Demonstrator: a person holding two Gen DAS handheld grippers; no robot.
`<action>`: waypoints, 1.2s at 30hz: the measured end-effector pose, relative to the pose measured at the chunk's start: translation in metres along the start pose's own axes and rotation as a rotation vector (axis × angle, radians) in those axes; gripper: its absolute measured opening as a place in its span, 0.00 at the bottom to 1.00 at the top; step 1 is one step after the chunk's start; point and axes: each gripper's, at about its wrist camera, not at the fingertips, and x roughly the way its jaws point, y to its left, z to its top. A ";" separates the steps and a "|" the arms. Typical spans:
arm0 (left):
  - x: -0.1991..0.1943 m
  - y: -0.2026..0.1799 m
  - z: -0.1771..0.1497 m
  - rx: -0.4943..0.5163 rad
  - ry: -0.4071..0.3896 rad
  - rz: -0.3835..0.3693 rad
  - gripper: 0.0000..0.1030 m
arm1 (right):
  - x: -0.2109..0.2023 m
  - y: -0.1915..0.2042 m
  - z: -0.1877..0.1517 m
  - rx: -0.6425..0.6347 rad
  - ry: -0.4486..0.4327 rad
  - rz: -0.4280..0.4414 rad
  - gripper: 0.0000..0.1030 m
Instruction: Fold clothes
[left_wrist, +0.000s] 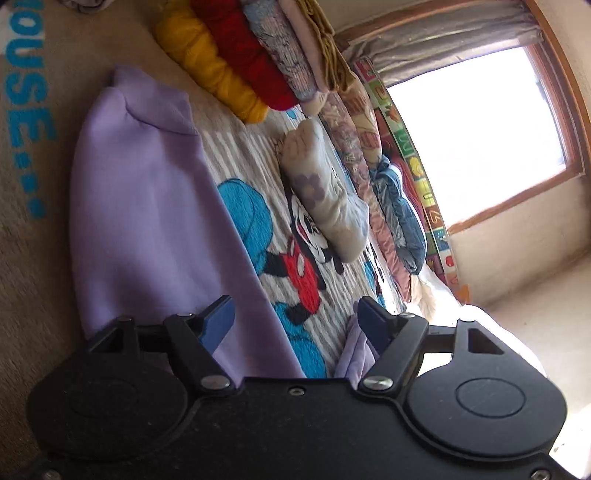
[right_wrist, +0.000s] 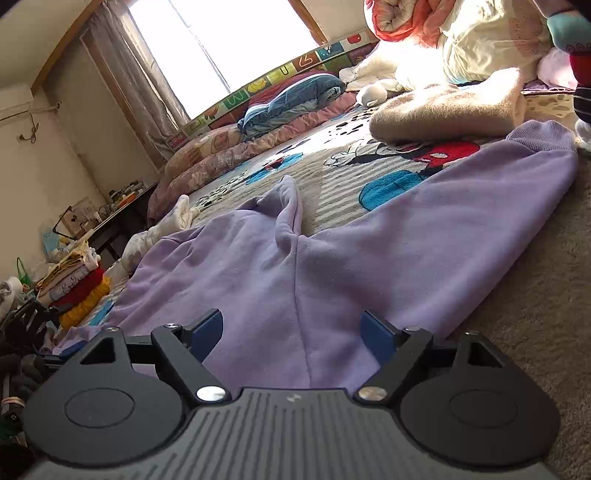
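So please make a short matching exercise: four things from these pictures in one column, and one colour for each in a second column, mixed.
Things:
1. sweatshirt
2. bottom roll of the stack
3. roll above it
4. folded quilt by the window

Colours:
a. red
b. blue
c. lilac
d. yellow

Pairs: 1-c, 2-d, 3-a, 4-b

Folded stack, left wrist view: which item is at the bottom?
The yellow garment is bottommost against the blanket; the red one lies on it, paler pieces beyond.
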 end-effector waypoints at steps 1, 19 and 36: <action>0.001 0.003 0.006 -0.022 -0.004 -0.006 0.72 | 0.001 0.001 0.000 -0.004 0.003 -0.007 0.79; -0.043 -0.003 0.011 0.022 -0.058 0.177 0.81 | 0.008 0.078 -0.009 -0.471 -0.027 -0.017 0.78; -0.035 -0.033 -0.095 0.361 0.065 0.249 0.74 | -0.007 0.142 -0.071 -0.723 0.211 0.135 0.78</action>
